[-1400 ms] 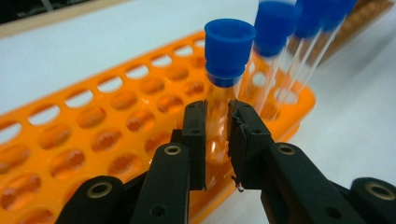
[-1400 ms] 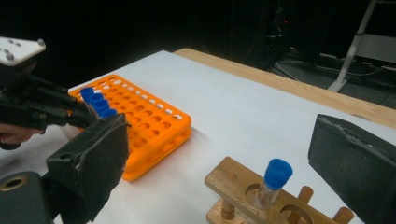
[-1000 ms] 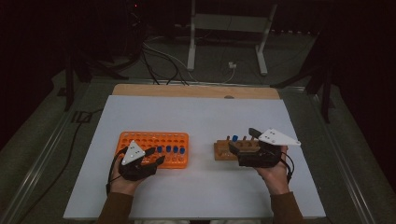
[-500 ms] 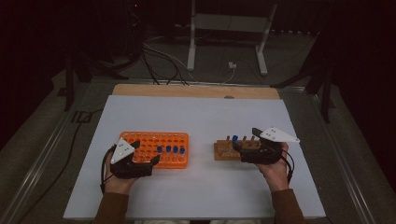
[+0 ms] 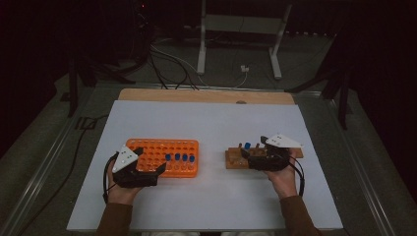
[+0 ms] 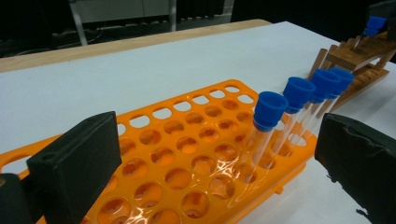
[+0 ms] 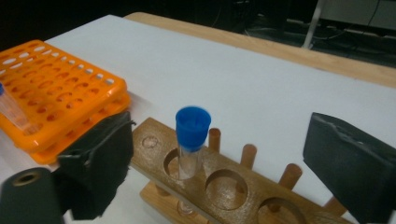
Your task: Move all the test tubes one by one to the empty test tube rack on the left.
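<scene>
Left hand-held gripper (image 5: 147,160) has drawn back to the orange rack's (image 5: 147,145) near corner; right hand-held gripper (image 7: 224,154) hovers at the wooden stand (image 7: 243,186).

Both are wide open, holding nothing. The capped tube (image 7: 190,140) stands upright between the right jaws, slightly left; best to centre on it, close below the cap, then lift straight up.

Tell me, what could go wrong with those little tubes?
The right tool is open around the blue-capped tube in the wooden rack; closing off-centre might tip it. The left tool sits open over the orange rack and could bump the four capped tubes standing in a row.
</scene>
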{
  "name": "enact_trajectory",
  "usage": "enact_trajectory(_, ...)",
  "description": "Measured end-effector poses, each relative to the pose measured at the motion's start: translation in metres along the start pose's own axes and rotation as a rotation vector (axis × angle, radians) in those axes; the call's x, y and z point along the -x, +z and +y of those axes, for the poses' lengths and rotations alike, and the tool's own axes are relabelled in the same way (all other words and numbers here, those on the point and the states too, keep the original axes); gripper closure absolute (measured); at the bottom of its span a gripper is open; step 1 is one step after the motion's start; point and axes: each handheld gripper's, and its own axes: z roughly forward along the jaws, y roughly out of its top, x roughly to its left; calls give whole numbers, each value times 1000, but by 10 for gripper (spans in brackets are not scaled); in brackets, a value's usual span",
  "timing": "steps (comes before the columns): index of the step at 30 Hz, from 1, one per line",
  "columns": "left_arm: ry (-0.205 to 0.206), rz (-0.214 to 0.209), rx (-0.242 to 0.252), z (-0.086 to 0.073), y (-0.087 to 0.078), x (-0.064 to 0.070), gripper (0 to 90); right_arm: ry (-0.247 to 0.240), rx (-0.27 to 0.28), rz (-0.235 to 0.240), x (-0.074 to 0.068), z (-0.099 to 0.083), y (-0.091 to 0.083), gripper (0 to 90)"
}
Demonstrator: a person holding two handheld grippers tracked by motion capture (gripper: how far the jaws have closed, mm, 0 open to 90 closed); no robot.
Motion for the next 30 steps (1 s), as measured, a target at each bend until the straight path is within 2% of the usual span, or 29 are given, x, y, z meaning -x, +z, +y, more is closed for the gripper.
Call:
enact_trajectory(3, -1, 3, 1, 0, 0, 0, 13, -7, -14, 19, -1, -4, 4, 175)
enact_trajectory(5, 0, 7, -1, 0, 0, 0, 13, -27, -21, 12, -4, -5, 6, 227)
enact_trajectory(10, -1, 6, -2, 0, 0, 0, 13, -45, -18, 30, -8, -7, 8, 403)
enact_trajectory(18, -8, 6, -1, 0, 0, -1, 13, -34, -10, 53, -8, -11, 10, 639)
enact_trajectory(24, -7, 5, -3, 0, 0, 0, 13, -41, -11, 70, -9, -11, 9, 750)
enact_trajectory(30, -6, 5, -3, 0, 1, 0, 13, -56, -14, 73, -12, -11, 9, 763)
